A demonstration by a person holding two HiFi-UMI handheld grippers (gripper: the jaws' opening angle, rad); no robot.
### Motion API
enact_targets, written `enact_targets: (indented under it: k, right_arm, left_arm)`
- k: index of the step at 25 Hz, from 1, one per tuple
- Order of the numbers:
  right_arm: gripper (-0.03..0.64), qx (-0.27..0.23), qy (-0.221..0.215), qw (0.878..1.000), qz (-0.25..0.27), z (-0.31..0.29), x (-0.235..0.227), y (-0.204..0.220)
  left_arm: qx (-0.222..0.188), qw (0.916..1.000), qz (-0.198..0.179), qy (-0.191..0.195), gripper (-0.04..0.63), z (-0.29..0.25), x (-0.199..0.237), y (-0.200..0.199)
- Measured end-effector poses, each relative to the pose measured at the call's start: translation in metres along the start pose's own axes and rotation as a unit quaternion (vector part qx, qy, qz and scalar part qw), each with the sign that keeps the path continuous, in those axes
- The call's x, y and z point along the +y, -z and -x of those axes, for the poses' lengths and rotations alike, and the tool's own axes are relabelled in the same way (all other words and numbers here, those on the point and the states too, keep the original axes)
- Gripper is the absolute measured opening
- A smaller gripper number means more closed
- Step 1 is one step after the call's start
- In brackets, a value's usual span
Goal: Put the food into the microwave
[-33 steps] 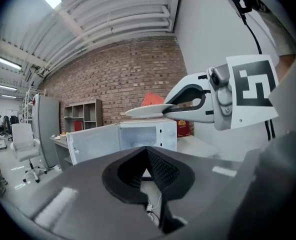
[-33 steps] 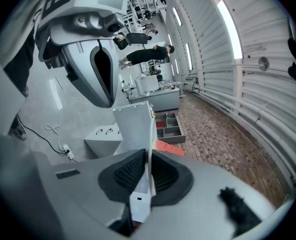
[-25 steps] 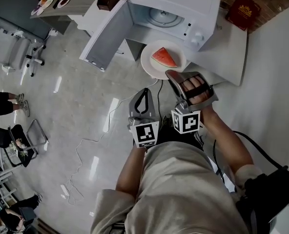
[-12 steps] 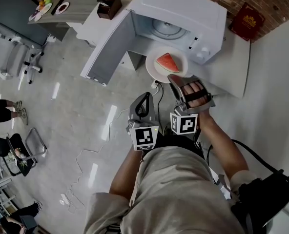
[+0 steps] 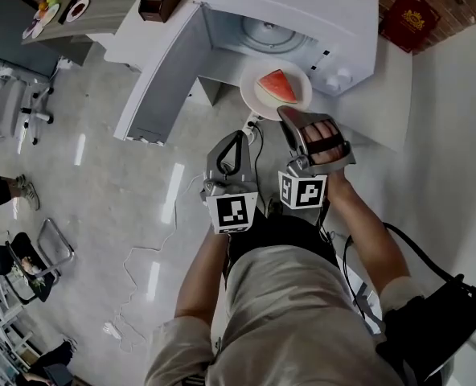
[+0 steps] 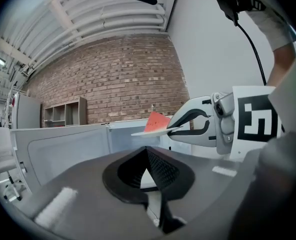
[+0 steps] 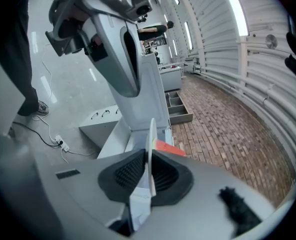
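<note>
Right, from my remote seat the biggest thing ahead is the white table [image 5: 387, 111], with the white microwave [image 5: 302, 14] standing on it. The microwave door [image 5: 162, 79] is swung wide open, out past the table's front edge and over the floor.

Just in front of the open cavity, at the table's front edge, hangs a white plate [image 5: 254, 96]. It is off the table and carried by its near rim. On it lies the food, a red wedge of watermelon [image 5: 276, 85], on the half of the plate beyond the jaws and clear of the pads. The plate sits roughly level in the left gripper view. As far as I can tell the wedge's narrow tip points toward the cavity and its broad side toward me, so its long axis runs from the jaws to the microwave.

The right gripper [image 5: 291, 121] has its jaws nearly closed, clamped on the plate's rim, which shows edge-on between the pads [image 7: 130, 171] in the right gripper view.

The left gripper [image 5: 238, 141] sits just left of the plate, apart from it. Its jaws are closed with nothing in them.
</note>
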State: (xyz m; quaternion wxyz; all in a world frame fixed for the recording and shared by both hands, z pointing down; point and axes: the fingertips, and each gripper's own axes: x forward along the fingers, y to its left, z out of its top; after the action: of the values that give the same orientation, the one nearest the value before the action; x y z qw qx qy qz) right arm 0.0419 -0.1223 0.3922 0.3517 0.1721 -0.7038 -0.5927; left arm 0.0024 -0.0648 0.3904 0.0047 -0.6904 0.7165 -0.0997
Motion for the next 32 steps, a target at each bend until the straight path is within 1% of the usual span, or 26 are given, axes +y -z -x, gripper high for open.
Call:
enact_targets:
  k: [3, 6, 10, 13, 21, 25, 32]
  right_arm:
    - [0.029, 0.006, -0.003, 1.000, -0.001, -0.006, 0.007, 0.005]
    - [0.029, 0.015, -0.004, 1.000, -0.005, -0.016, 0.012, 0.011]
    - [0.029, 0.024, -0.006, 1.000, -0.010, -0.030, 0.018, 0.016]
    - [0.029, 0.026, -0.006, 1.000, -0.008, -0.040, 0.020, 0.016]
    - [0.029, 0.041, -0.006, 0.999, -0.012, -0.068, 0.018, 0.018]
    - [0.029, 0.050, -0.007, 0.999, -0.016, -0.081, 0.021, 0.023]
    - [0.029, 0.062, -0.013, 0.998, -0.022, -0.107, 0.022, 0.025]
  left_arm:
    - [0.001, 1.0000, -0.008, 0.005, 0.006, -0.012, 0.003, 0.008]
    - [0.009, 0.9999, 0.005, 0.008, 0.006, -0.022, 0.006, 0.018]
    - [0.011, 0.9996, -0.009, 0.026, 0.006, -0.034, 0.002, 0.031]
    - [0.018, 0.9993, -0.001, 0.034, 0.006, -0.040, 0.003, 0.043]
    - [0.021, 0.9989, 0.007, 0.041, 0.006, -0.058, 0.019, 0.053]
    - [0.030, 0.9983, 0.016, 0.047, 0.006, -0.069, 0.021, 0.067]
    - [0.031, 0.9972, 0.020, 0.064, 0.006, -0.090, 0.032, 0.072]
